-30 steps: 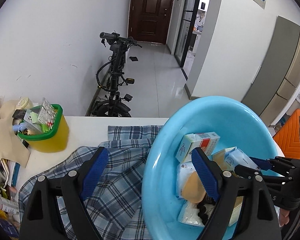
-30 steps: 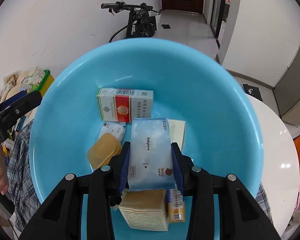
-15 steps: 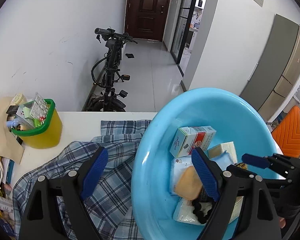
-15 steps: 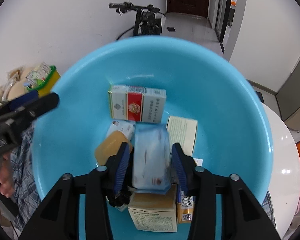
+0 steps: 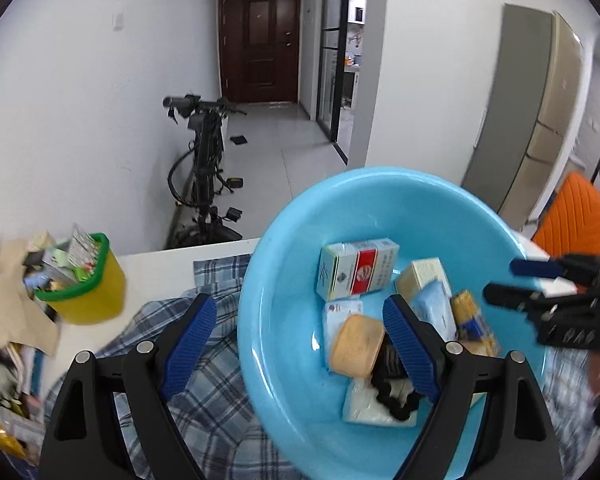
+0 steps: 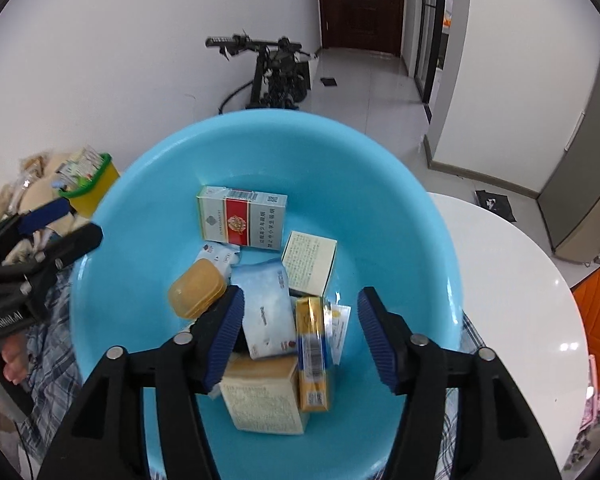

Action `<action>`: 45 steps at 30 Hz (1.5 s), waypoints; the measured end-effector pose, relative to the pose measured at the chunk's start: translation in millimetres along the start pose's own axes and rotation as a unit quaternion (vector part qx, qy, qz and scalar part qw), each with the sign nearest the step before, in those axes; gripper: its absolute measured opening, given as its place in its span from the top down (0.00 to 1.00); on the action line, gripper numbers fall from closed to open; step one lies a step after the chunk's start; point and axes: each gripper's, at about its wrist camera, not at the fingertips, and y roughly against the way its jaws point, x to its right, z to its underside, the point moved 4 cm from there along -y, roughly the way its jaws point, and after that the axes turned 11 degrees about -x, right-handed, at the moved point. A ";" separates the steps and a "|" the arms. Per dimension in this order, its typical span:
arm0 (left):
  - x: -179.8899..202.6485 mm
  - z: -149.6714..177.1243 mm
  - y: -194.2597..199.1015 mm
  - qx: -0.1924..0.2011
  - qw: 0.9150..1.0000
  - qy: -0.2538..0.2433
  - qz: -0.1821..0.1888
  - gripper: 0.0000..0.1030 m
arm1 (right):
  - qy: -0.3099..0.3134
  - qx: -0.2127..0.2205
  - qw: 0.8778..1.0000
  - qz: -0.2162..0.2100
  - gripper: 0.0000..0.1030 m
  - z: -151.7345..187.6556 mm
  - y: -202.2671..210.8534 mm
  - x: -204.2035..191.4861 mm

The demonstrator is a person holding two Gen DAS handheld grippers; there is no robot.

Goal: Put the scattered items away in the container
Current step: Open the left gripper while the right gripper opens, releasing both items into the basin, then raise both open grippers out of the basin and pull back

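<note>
Now the right gripper (image 6: 300, 336) tilts down over the blue basin (image 6: 380, 184), jaws opening, gripping nothing.

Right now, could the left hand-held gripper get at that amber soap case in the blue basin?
Probably yes: the left hand-held gripper is open, the amber soap case lies uncovered in the blue basin, though the rim sits between its fingers.

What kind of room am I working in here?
Most likely a lived-in apartment: a dark entry door at the end of a tiled hallway, a bicycle parked against the wall, and a white table holding the blue basin.
</note>
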 end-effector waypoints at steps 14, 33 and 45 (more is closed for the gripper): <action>25.8 52.9 33.1 0.009 0.999 0.016 0.037 0.15 | 0.036 0.093 0.993 -0.069 0.14 66.4 67.1 -20.4; 27.4 71.0 64.1 0.104 0.993 0.053 -0.017 0.01 | 0.007 0.180 0.984 -0.013 0.00 92.6 51.6 8.8; 47.5 93.3 78.7 0.118 0.992 0.036 0.012 0.01 | 0.057 0.251 0.964 0.066 0.00 123.6 87.2 -28.0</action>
